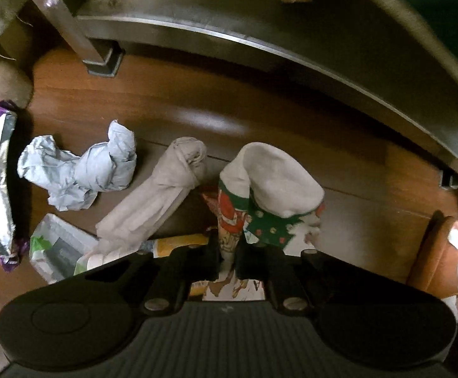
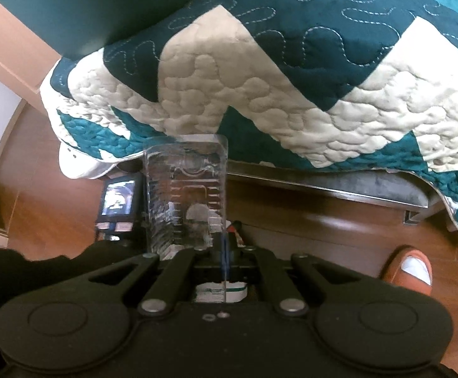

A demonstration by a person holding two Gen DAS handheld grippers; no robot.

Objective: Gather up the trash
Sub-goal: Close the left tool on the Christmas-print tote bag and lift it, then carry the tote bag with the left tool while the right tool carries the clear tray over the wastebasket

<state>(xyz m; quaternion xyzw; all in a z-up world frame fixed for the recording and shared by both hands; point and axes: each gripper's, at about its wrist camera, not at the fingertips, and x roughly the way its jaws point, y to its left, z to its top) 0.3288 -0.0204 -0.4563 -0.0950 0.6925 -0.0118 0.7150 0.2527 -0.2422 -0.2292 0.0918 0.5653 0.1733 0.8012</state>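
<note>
Left wrist view shows a Christmas-print sock [image 1: 260, 201], white toe up, red and green below, standing at centre on the wood floor [image 1: 166, 100]; the left gripper [image 1: 229, 261] pinches its lower end. At ten o'clock lie crumpled paper [image 1: 77, 170] and a rolled grey sock [image 1: 156, 201], nearby; bare floor opens toward the bed frame [image 1: 260, 47] at twelve. The right gripper [image 2: 226, 261], pressed together, pinches clear plastic packaging [image 2: 188, 195] below the quilt [image 2: 260, 94].

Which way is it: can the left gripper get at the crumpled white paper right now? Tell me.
Probably not yet. The left gripper is shut on a Christmas-print sock. The crumpled white paper lies uncovered on the wooden floor, so only the full fingers block it.
</note>
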